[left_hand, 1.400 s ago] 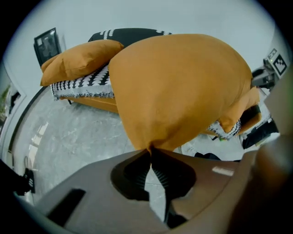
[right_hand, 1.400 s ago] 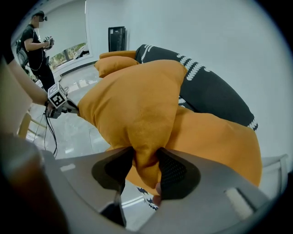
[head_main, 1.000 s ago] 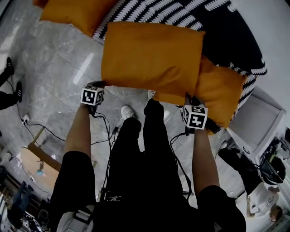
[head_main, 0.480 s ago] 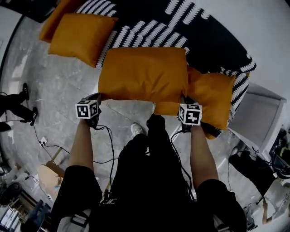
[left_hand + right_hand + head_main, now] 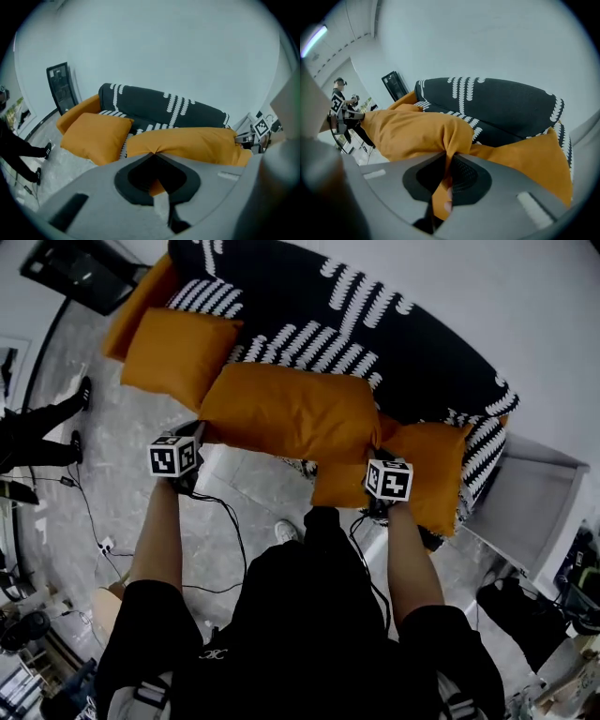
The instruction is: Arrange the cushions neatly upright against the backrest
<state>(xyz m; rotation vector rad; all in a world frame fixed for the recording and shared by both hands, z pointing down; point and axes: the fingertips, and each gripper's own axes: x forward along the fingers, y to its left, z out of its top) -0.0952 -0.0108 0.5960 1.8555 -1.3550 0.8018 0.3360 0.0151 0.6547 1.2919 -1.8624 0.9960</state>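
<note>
Carried held cushion [image 5: 291, 413] toward 12 o'clock, off floor side and over sofa [image 5: 422, 362] seat front. Advanced left gripper [image 5: 197, 432] and right gripper [image 5: 375, 456] with it. Brought side cushion [image 5: 178, 352] at 10 o'clock and long backrest fully into head view.

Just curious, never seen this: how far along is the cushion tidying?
Early, seemingly. Done: nothing; no cushion stands upright against the backrest. In hand: the middle cushion, pinched by the left gripper and right gripper. Left: that one, plus the left cushion and right cushion slumped on the seat.

Left hand-held gripper [image 5: 152, 154], right hand-held gripper [image 5: 446, 158] clamped, arms outstretched.
</note>
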